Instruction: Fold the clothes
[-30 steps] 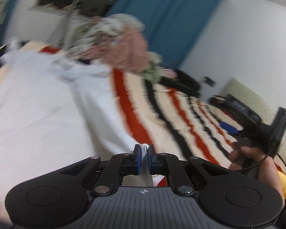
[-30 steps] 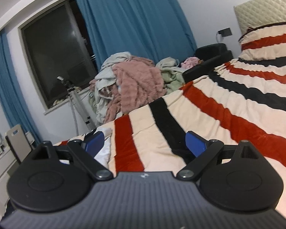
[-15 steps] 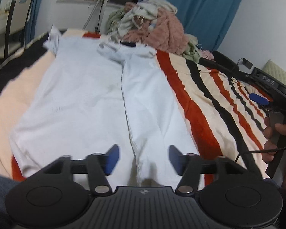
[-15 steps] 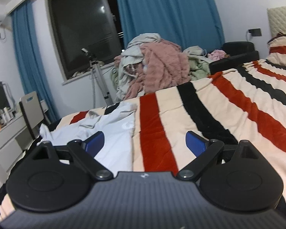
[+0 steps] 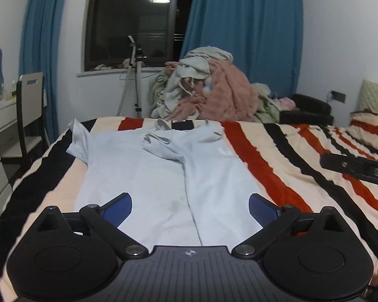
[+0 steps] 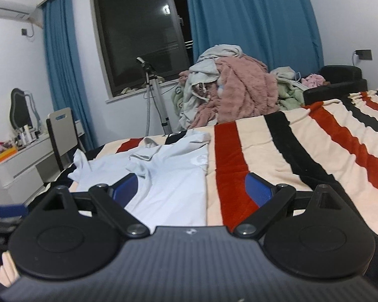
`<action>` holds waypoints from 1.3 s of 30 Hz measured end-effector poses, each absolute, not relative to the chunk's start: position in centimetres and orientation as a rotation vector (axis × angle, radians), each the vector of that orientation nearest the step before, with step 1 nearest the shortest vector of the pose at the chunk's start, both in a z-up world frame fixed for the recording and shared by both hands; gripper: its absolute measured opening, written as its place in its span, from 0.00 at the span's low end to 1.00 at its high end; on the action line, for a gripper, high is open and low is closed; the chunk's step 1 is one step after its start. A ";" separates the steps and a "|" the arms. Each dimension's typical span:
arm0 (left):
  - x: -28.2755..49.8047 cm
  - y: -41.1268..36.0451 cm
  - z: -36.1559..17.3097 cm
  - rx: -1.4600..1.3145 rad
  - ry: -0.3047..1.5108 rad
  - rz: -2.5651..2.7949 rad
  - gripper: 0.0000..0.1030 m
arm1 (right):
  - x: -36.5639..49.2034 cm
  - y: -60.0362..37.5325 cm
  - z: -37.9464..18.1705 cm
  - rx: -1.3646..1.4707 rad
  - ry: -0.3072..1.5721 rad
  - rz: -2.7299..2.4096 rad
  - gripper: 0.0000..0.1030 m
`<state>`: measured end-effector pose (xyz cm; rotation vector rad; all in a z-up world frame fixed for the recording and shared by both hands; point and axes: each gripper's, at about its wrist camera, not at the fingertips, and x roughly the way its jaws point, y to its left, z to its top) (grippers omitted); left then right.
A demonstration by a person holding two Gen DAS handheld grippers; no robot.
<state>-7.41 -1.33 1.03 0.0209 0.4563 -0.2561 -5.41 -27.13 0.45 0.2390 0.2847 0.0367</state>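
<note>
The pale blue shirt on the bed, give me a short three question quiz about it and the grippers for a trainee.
1. True or false: the right gripper is clamped on the pale blue shirt.
2. What lies directly under the shirt? A) striped blanket B) bare floor C) desk
3. Fill in: behind the bed's far edge sits a heap of ____.

Key: 1 false, neither gripper holds the shirt; the left gripper is opening, no cloth between its pads. 2 A. 3 clothes.

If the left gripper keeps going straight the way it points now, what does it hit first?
Most likely the pale blue shirt spread on the striped blanket. The left gripper, jaws opening and empty, angles down over its folded edge; depth is unclear.
</note>
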 end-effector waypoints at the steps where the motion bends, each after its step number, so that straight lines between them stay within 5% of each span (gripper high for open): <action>1: -7.1 -1.1 0.5 0.004 0.461 -0.250 0.97 | -5.4 -26.9 0.4 0.235 0.284 0.043 0.91; 14: -6.8 1.4 -0.8 -0.052 0.493 -0.202 0.97 | -6.0 -25.1 0.3 0.212 0.247 0.064 0.91; 39: -15.8 4.8 14.3 -0.017 0.361 -0.215 0.99 | -12.2 -21.3 11.6 0.281 0.186 0.054 0.91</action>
